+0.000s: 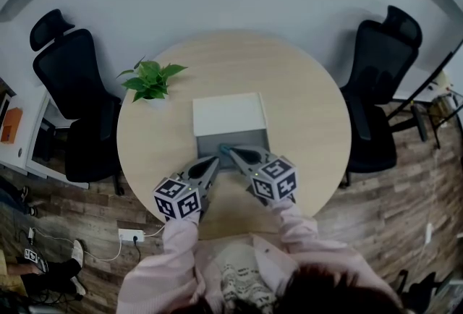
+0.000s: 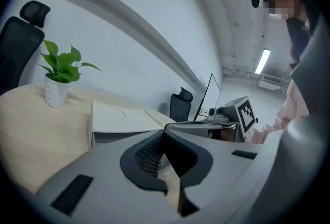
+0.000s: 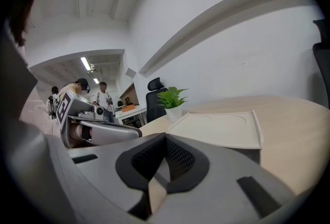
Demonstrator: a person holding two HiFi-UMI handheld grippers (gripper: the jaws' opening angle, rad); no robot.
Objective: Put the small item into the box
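Observation:
An open box (image 1: 249, 137) with a grey inside stands mid-table, its white lid (image 1: 228, 113) lying flat behind it. Both grippers point at the box's near edge. My left gripper (image 1: 214, 160) has its jaws together with nothing between them, as the left gripper view (image 2: 164, 134) also shows. My right gripper (image 1: 231, 153) is shut too (image 3: 165, 138). A small teal item (image 1: 225, 148) shows right at its tip, over the box's front edge. Whether the item is pinched I cannot tell. The lid (image 2: 124, 117) (image 3: 216, 127) shows in both gripper views.
A potted green plant (image 1: 150, 81) stands on the round wooden table (image 1: 311, 110), left of the box. Black office chairs stand at the left (image 1: 72, 74) and right (image 1: 380, 59). A power strip (image 1: 130, 235) lies on the floor. People stand far off in the right gripper view.

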